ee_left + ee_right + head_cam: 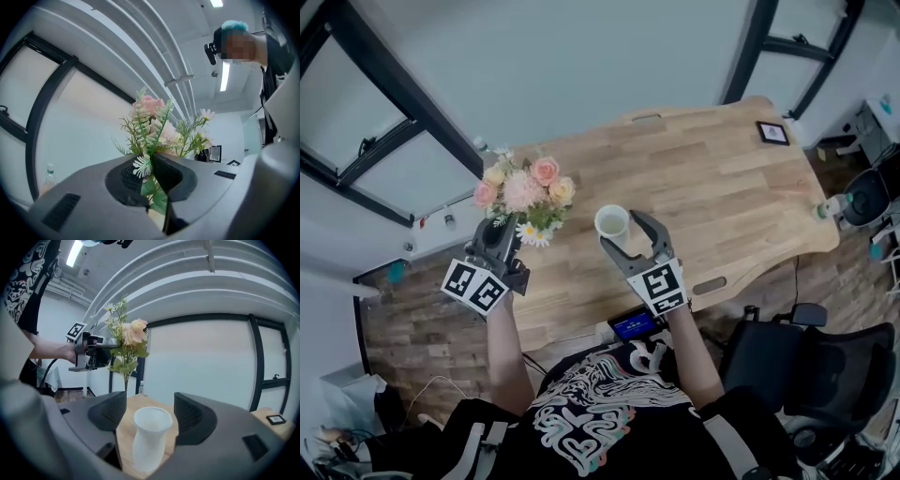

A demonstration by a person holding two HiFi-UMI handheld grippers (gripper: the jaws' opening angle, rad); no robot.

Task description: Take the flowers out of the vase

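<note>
A: Where are the flowers [525, 192]?
B: At the left. The left gripper [502, 236] has its fingers clamped on the stems. The bouquet is in the air, out of the vase [612, 224], at about ten o'clock from it.
A: And the vase?
B: It stands upright on the counter [722, 187], between the fingers of the right gripper [149, 414]. These fingers are apart, with a gap on each side.

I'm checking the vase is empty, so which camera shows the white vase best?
The right gripper view: the white vase sits large and close between the open jaws of the right hand-held gripper. The head view shows it small, from above; the left gripper view shows the flowers but no vase.
</note>
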